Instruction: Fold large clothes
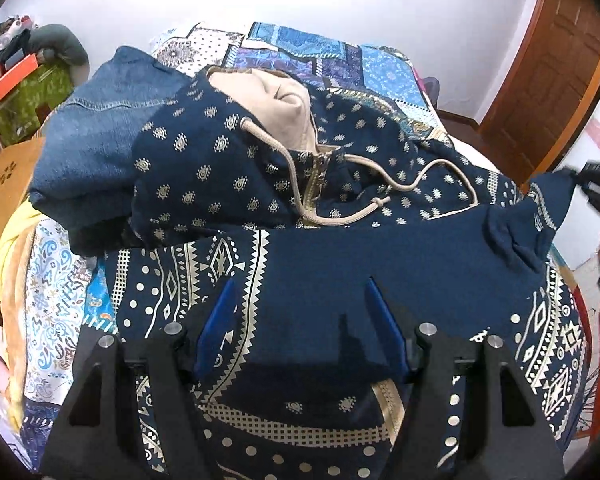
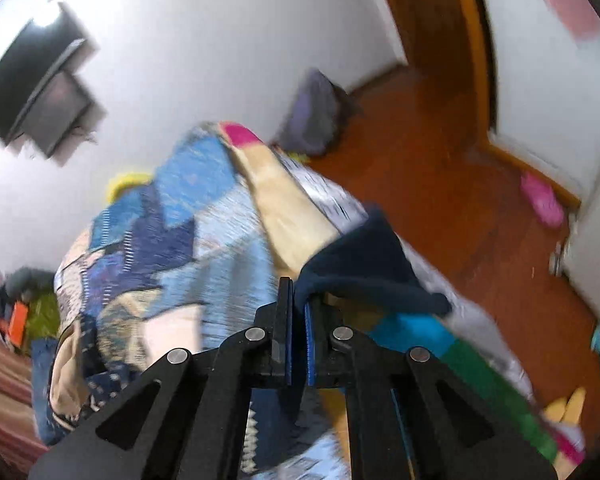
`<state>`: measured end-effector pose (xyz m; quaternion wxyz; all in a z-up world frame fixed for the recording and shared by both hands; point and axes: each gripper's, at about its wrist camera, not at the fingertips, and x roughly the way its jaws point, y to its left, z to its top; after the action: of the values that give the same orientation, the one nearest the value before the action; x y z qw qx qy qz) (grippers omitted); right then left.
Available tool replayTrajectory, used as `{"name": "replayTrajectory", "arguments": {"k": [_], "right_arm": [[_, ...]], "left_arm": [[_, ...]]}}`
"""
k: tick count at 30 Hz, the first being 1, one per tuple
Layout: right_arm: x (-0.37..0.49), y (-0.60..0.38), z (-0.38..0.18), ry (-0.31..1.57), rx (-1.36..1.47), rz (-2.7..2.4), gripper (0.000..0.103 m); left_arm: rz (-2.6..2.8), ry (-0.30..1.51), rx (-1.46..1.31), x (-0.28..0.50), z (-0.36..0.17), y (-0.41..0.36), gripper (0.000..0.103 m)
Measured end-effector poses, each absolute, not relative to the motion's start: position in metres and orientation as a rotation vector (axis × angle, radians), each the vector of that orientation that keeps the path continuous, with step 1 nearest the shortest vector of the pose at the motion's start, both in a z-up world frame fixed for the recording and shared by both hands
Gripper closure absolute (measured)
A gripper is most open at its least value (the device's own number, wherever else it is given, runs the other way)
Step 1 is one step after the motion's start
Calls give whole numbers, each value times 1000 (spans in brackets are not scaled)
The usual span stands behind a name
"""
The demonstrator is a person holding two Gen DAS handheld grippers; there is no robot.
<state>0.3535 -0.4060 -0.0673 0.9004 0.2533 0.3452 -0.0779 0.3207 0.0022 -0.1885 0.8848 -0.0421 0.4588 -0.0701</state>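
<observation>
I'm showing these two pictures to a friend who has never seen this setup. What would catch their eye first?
First, the navy hoodie with cream patterns, spread across the patchwork bedspread, its beige-lined hood toward the far wall. Next, the left gripper, jaws open just above the hoodie's folded middle. Then the right gripper at the bed's right edge, jaws shut on a plain navy part of the hoodie.

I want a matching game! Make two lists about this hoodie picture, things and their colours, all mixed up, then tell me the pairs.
Things:
1. hoodie
2. hood lining
3. jeans
4. door

Colours:
A. faded denim blue
B. brown wood
C. navy with cream patterns
D. plain beige

Pairs: 1-C, 2-D, 3-A, 4-B
</observation>
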Motion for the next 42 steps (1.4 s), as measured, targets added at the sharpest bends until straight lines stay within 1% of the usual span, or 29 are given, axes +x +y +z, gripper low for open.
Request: {"name": "replayTrajectory", "arguments": {"k": [6, 9, 11, 13, 16, 21, 23, 26, 29, 31, 34, 36, 37, 38, 39, 42], "right_arm": [[336, -349, 0, 619, 446, 51, 99], [331, -315, 13, 632, 407, 178, 99], [329, -291, 12, 656, 383, 260, 99], [330, -269, 1, 695, 364, 325, 99], [336, -242, -29, 786, 336, 384, 99], [341, -214, -94, 1006, 307, 458, 99], [341, -207, -112, 1059, 270, 457, 99], [334, -200, -123, 1108, 209, 461, 95], [325, -200, -126, 1139, 146, 459, 95], [317, -204, -118, 1148, 132, 474, 92], [307, -216, -108, 1140, 150, 472, 84], [300, -230, -99, 1103, 160, 437, 70], [297, -237, -94, 1078, 163, 416, 67], [292, -247, -88, 1041, 163, 382, 61], [288, -257, -83, 1004, 159, 342, 58], [279, -284, -71, 930, 161, 242, 57]], "left_arm": [[-154, 914, -86, 306, -173, 5, 37], [-152, 895, -63, 300, -166, 6, 37], [-148, 885, -49, 296, -161, 6, 37], [-145, 878, -49, 293, -157, 7, 37], [-138, 874, -54, 290, -154, 10, 37], [-139, 872, -52, 287, -152, 10, 37], [-140, 875, -41, 287, -153, 8, 37], [-146, 888, -34, 290, -156, 4, 37], [-159, 895, -27, 293, -156, -3, 37], [-177, 894, -17, 296, -155, -11, 37], [-219, 891, 14, 304, -149, -30, 37], [-252, 879, 45, 310, -143, -46, 37], [-278, 869, 59, 312, -138, -56, 37], [-302, 861, 68, 315, -133, -65, 37], [-323, 854, 72, 318, -129, -73, 37], [-413, 824, 66, 330, -113, -105, 37]]}}
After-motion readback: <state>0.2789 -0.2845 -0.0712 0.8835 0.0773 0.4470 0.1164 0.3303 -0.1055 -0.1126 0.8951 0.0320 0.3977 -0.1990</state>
